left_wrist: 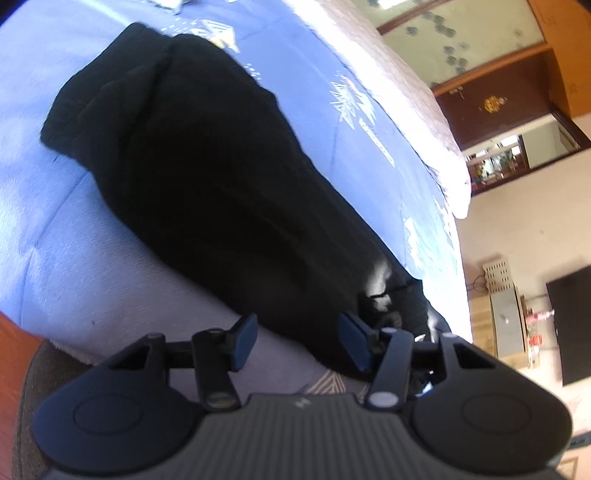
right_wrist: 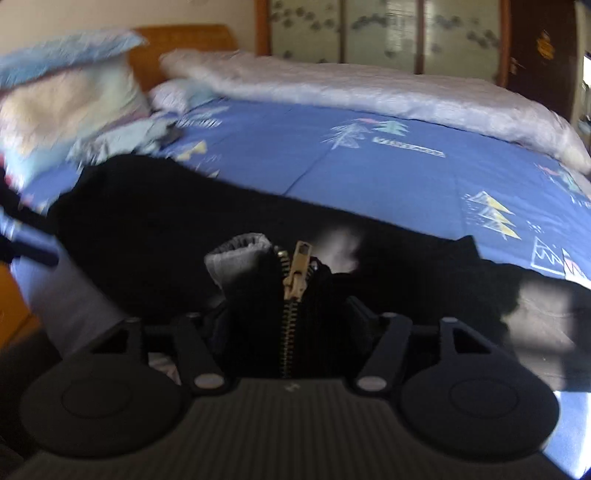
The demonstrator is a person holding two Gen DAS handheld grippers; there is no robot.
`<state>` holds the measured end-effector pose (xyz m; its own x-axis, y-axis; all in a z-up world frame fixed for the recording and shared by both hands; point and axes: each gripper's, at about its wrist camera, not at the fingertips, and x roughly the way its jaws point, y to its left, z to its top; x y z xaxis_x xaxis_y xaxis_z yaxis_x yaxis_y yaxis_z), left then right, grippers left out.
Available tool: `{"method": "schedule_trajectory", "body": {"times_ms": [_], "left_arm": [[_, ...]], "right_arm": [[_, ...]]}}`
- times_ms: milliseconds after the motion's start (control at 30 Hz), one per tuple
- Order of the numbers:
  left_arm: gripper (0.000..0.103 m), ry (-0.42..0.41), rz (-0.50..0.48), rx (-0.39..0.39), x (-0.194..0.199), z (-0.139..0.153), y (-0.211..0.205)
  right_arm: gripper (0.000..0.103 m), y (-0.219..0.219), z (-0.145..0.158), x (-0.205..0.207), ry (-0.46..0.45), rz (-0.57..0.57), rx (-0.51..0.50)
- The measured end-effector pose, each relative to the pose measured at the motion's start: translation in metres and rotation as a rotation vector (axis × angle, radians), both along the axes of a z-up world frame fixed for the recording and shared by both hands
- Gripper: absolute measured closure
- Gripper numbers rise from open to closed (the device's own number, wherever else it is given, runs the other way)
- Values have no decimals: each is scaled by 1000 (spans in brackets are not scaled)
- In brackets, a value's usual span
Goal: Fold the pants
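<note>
Black pants [left_wrist: 207,177] lie stretched across the blue patterned bed sheet [left_wrist: 303,74]. My left gripper [left_wrist: 298,341] is open, its blue pads [left_wrist: 245,341] apart at the near edge of the pants, holding nothing. My right gripper [right_wrist: 291,314] is shut on the waist of the pants [right_wrist: 184,229], with the brass zipper [right_wrist: 295,280] and a grey pocket lining [right_wrist: 236,258] bunched between the fingers. The fingertips are hidden by fabric. The left gripper shows blurred at the left edge of the right wrist view [right_wrist: 26,247].
A pale quilt [right_wrist: 369,92] lies along the far side of the bed. Pillows [right_wrist: 70,96] and a wooden headboard [right_wrist: 184,40] are at the left. A wardrobe [right_wrist: 388,29], a dark door [left_wrist: 491,107] and a TV stand [left_wrist: 509,317] stand beyond the bed.
</note>
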<state>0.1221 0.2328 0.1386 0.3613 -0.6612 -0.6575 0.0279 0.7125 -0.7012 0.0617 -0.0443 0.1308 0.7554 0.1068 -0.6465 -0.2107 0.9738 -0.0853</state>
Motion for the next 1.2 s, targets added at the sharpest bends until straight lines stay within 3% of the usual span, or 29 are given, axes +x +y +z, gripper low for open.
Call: {"method": "schedule_trajectory", "body": {"times_ms": [133, 367, 533, 633, 667, 733, 833, 900, 967, 1100, 1200], "left_arm": [[53, -3, -35, 1, 3, 1, -10], [53, 26, -152, -24, 16, -2, -66], [41, 31, -270, -23, 27, 1, -121], [31, 41, -342, -41, 37, 0, -154], [21, 44, -355, -24, 41, 0, -163], [20, 52, -363, 13, 47, -4, -176], [28, 61, -372, 45, 54, -9, -188], [51, 74, -378, 28, 56, -11, -188], [64, 87, -382, 41, 60, -16, -186], [64, 73, -380, 90, 61, -15, -178], [49, 75, -366, 91, 59, -11, -166]], "right_arm": [[36, -7, 5, -12, -18, 16, -10], [35, -59, 19, -15, -71, -207, 128], [37, -58, 17, -17, -70, -157, 172], [52, -55, 13, -15, -59, -137, 198], [54, -57, 14, -14, -53, -135, 207], [55, -55, 15, -13, -44, -125, 213], [54, -47, 12, -15, -38, -105, 179], [53, -45, 12, -17, -47, -103, 146], [44, -48, 12, -25, -57, -96, 126], [23, -55, 16, -27, -76, -49, 100], [22, -67, 14, -28, -57, -2, 118]]}}
